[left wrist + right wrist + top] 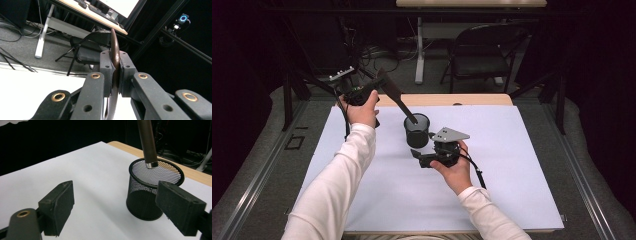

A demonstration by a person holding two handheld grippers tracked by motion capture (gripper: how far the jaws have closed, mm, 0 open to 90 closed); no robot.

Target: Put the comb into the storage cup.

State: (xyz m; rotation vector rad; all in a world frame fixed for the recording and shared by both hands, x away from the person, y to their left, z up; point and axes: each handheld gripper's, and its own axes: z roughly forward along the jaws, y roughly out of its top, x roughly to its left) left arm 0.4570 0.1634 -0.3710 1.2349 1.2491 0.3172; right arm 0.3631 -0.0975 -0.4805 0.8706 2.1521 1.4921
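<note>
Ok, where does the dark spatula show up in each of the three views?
High view: the spatula slants from the left tool at upper left, handle end over the mesh cup.
Left gripper view: its blade, edge-on, rises centre frame, clamped between the pads.
Right gripper view: its handle comes down from the top edge into the cup.
Shared landmark: the white sheet.

High view: we looked down and forward over the bench (512,190).
Tool views: we rode close; both showed the bench.
</note>
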